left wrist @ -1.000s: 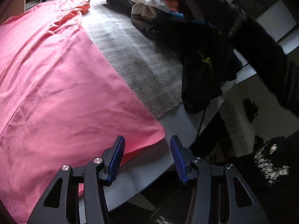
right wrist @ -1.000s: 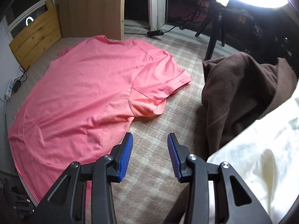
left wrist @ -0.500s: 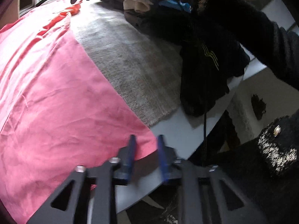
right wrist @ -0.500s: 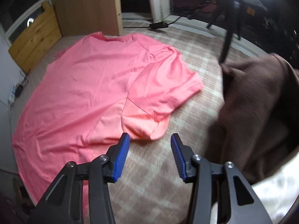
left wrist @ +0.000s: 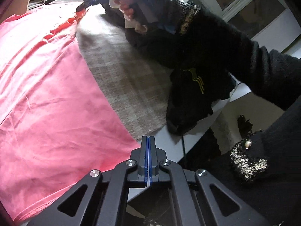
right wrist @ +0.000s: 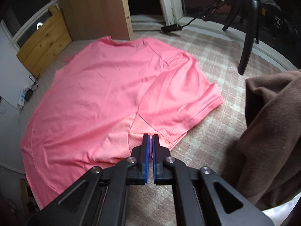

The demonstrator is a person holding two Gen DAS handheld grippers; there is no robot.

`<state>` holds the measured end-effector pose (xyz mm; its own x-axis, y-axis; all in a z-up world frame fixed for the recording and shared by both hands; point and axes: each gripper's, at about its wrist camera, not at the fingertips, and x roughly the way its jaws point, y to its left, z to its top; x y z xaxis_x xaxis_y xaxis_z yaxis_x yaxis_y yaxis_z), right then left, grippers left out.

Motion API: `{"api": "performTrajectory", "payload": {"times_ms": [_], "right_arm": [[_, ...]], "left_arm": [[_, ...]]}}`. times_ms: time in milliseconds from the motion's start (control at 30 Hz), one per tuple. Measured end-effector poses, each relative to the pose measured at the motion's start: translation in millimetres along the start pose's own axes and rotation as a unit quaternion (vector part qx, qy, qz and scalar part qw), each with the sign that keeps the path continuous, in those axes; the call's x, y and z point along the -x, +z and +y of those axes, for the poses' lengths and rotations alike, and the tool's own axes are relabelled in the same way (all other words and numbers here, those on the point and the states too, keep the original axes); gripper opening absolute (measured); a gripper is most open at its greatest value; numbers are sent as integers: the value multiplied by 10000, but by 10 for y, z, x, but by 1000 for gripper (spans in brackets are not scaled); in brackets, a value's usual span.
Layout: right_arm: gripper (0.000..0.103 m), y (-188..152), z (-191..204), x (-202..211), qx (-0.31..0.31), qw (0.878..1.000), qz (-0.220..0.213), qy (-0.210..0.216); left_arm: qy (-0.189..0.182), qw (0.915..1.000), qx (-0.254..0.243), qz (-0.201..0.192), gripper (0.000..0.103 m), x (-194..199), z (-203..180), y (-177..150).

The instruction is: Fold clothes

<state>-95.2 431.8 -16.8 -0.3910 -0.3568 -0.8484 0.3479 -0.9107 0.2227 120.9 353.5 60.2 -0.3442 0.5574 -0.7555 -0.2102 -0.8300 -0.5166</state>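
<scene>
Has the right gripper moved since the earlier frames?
Yes. The right gripper has advanced toward the pink T-shirt; its shut jaws now meet the near sleeve edge, previously ahead of them.

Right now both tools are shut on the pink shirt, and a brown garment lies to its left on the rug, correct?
Not quite: in the right wrist view the brown garment lies right of the pink shirt, not left. Rest stands.
</scene>
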Motion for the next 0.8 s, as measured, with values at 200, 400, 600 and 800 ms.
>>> {"api": "performTrajectory", "payload": {"times_ms": [200, 400, 600, 800], "right_arm": [[3, 52, -31, 221, -7, 9994, -325, -126], [3, 14, -35, 109, 181, 9989, -115, -427], [3, -34, -8, -11, 291, 9984, -11, -488], [3, -49, -34, -23, 307, 9983, 22, -503]], "left_arm": [[-244, 9996, -143, -10, 0, 24, -158, 17], [593, 9973, -388, 187, 9, 85, -92, -98], [958, 9903, -840, 545, 35, -31, -102, -138], [1166, 9722, -1840, 856, 40, -291, -304, -189]]}}
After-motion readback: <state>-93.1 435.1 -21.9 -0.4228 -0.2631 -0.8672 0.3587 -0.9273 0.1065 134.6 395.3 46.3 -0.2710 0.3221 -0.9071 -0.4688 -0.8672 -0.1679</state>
